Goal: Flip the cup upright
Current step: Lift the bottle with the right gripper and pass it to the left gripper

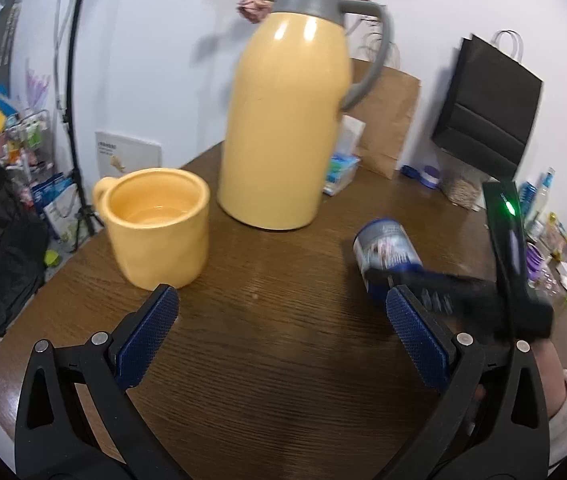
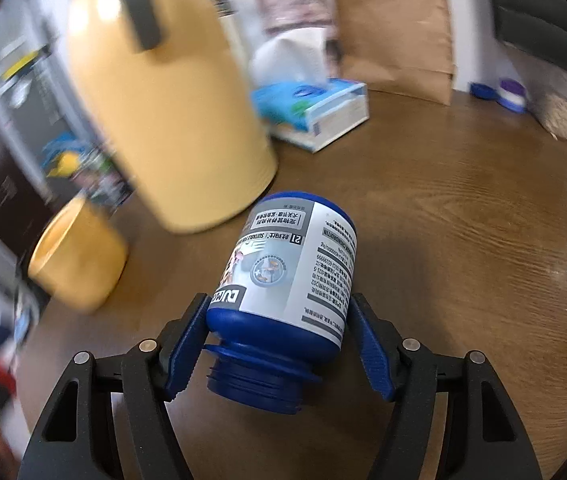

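A yellow mug (image 1: 155, 226) stands upright on the brown table, mouth up, handle to the left; it also shows blurred in the right wrist view (image 2: 77, 258). My left gripper (image 1: 279, 320) is open and empty just in front of the mug. My right gripper (image 2: 279, 322) is shut on a blue bottle with a white label (image 2: 287, 276), held tilted with its open threaded neck toward the camera. The bottle (image 1: 385, 248) and right gripper also show at the right of the left wrist view.
A tall yellow thermos jug (image 1: 287, 120) with a grey handle stands behind the mug. A tissue box (image 2: 315, 110), a brown paper bag (image 2: 395, 24) and a black bag (image 1: 487, 100) are at the back. The table edge (image 1: 23, 320) is left.
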A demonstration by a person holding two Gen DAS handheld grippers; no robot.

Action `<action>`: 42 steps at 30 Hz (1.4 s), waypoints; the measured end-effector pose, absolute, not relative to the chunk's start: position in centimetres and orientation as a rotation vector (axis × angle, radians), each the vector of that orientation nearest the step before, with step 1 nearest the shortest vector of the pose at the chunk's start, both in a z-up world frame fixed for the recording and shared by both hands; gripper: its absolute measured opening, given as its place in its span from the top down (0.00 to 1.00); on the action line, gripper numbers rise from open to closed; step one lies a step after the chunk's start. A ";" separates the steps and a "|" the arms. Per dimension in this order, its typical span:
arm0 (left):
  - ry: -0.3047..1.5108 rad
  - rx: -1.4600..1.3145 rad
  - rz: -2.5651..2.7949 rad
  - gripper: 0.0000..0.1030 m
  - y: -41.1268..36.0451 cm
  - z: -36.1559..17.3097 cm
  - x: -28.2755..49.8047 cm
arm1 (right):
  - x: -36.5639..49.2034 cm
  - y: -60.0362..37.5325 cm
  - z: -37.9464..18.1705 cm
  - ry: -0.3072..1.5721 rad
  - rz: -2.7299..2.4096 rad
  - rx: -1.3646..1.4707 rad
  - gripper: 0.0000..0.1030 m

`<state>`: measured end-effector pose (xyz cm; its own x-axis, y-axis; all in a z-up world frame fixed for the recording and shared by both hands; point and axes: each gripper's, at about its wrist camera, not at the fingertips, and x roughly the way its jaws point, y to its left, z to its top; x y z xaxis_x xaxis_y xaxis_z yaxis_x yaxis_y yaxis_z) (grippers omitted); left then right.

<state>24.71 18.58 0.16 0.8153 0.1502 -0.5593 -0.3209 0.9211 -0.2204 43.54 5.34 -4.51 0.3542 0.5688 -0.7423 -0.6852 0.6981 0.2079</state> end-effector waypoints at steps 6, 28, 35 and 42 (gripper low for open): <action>0.693 -0.338 0.066 0.00 15.1 -1.4 27.9 | 38.2 -1.4 -4.6 0.900 0.916 -0.265 0.33; 0.907 -0.405 -0.150 0.43 3.9 -3.7 35.0 | 34.7 -12.5 -5.0 0.847 0.955 -0.323 0.32; 0.900 -0.340 -0.171 0.43 1.1 -3.2 35.3 | 35.6 -16.0 -5.3 0.869 0.866 -0.248 0.31; 0.943 -0.308 -0.242 0.42 -3.5 -3.2 37.2 | 36.0 -21.1 -4.8 0.891 0.735 -0.149 0.31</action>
<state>37.21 -3.51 -3.23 0.5661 -0.3349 -0.7532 0.0693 0.9298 -0.3614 35.95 -21.11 -4.81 0.4046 0.5205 -0.7519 -0.6391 0.7490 0.1746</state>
